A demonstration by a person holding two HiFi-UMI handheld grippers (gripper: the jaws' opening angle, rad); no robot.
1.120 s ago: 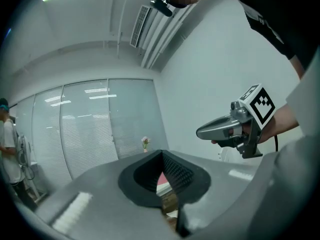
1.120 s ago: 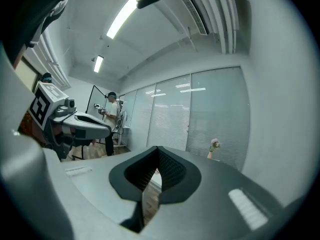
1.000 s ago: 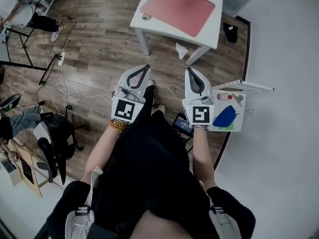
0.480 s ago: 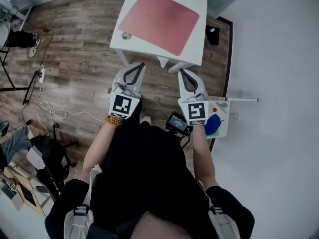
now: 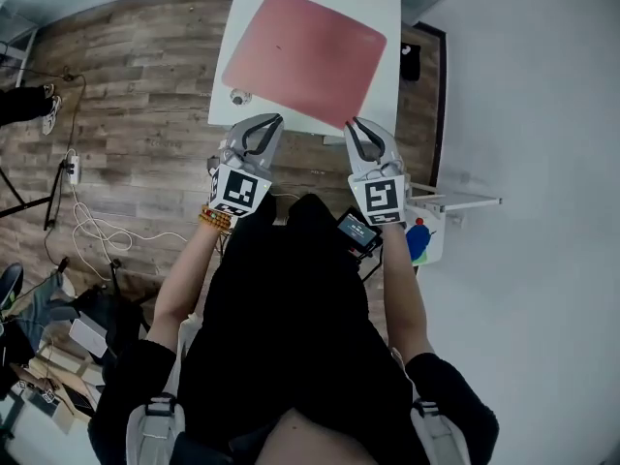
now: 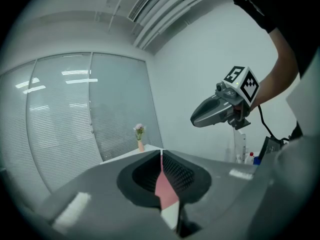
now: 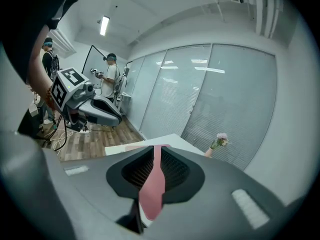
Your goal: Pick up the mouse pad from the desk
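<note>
Looking steeply down from the head camera, we see a person in black, both forearms stretched forward, with a small screen device (image 5: 356, 231) hanging at the waist. Each hand holds a grey two-jaw claw topped by a marker cube.

The left gripper (image 5: 276, 120) and the right gripper (image 5: 352, 125) sit side by side, tips pointing at the near edge of a white desk (image 5: 392, 8). Both claws have their jaws together and hold nothing. In each gripper view only a thin slit remains between the ribbed pads, and a sliver of pink shows through it.

That pink is the mouse pad (image 5: 302, 56), a large rounded rectangle lying flat on the desk and turned slightly askew. Its near corner lies between the two claws, just beyond their tips and untouched. A small round object (image 5: 239, 97) sits on the desk beside the pad's left edge.

At the far end of the desk stands a little vase (image 6: 139, 136) with a flower, backed by frosted glass walls. Wooden floor (image 5: 145, 85) spreads to the left.

We judge this to be the approach step: the claws have reached the desk, but no grasp has begun. Next, we think one claw must open, drop to the desktop and slide a jaw under the thin pad's near edge before closing and lifting.
</note>
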